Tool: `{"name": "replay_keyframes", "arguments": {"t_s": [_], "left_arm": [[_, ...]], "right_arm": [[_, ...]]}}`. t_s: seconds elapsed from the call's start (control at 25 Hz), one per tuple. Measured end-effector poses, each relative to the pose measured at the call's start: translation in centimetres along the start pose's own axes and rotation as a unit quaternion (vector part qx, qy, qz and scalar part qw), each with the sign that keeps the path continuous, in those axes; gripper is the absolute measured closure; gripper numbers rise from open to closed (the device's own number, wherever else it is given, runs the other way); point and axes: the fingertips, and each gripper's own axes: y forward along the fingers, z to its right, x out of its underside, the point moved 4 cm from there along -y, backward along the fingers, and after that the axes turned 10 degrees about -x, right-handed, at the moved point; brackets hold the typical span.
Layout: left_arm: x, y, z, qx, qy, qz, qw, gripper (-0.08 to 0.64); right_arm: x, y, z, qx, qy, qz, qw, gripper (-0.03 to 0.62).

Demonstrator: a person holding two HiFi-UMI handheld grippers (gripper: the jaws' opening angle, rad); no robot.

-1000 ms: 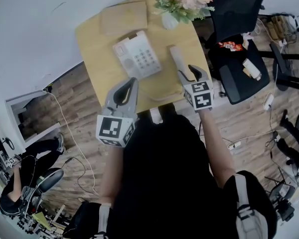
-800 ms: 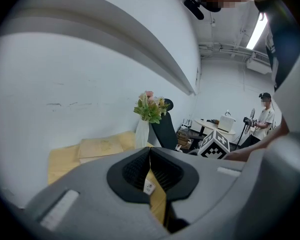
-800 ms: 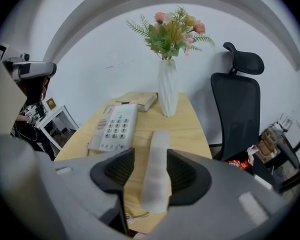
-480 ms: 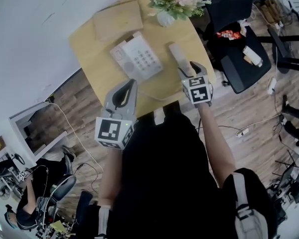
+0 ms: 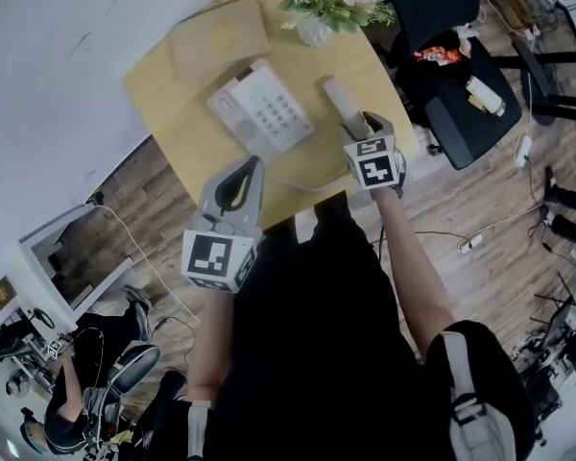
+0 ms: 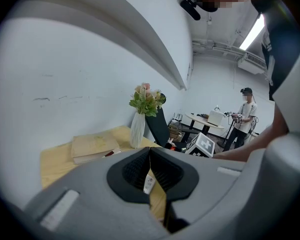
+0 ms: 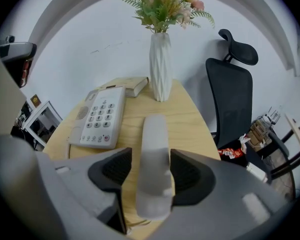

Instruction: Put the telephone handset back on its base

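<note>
1. The right gripper [image 7: 152, 176] has its fingers spread wide. They have just been opening, and the handset [image 7: 154, 149] lies lengthwise between them on the table [image 7: 192, 121]. A pad flanks it on either side, and neither seems to press on it yet. The handset's near end pokes out below the fingers.
2. The step in hand looks like taking hold of the handset. It would go best with the pads low enough to meet the straight mid-section and the body centred between them, then closed squarely across its narrow width. The shell is smooth and rounded, so a bite near one end would likely let it pivot.
3. A thin pale cord [image 5: 303, 183] curves along the table just short of the fingers. It is best lifted with slack and not snagged.
4. Well to the left of those fingers, the left gripper [image 5: 242, 176] hangs with its fingers together on nothing, clear of the phone.
5. Just beyond and to the left of the right fingers sits the base [image 7: 99, 116], keypad up, roughly parallel to the handset. A short sideways carry should therefore do, with little twisting.
6. Farther off, a vase [image 7: 160, 66] stands straight past the handset's far tip, with a book [image 7: 131, 85] to its left. The lift should stay low and go leftward, away from the vase.
</note>
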Motion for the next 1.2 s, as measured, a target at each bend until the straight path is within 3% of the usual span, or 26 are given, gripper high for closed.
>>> {"name": "replay_keyframes", "arguments": {"t_s": [0.6, 1.2], "left_arm": [[0.6, -0.9, -1.3, -0.004, 0.002, -0.009, 1.0, 0.549], [0.6, -1.7, -1.2, -0.013, -0.002, -0.003, 0.9999, 0.549]], "right_arm": [[0.6, 2.0, 1.0, 0.03, 0.007, -0.02, 0.999, 0.353], [0.6, 2.2, 0.8, 0.031, -0.004, -0.031, 0.999, 0.368]]}}
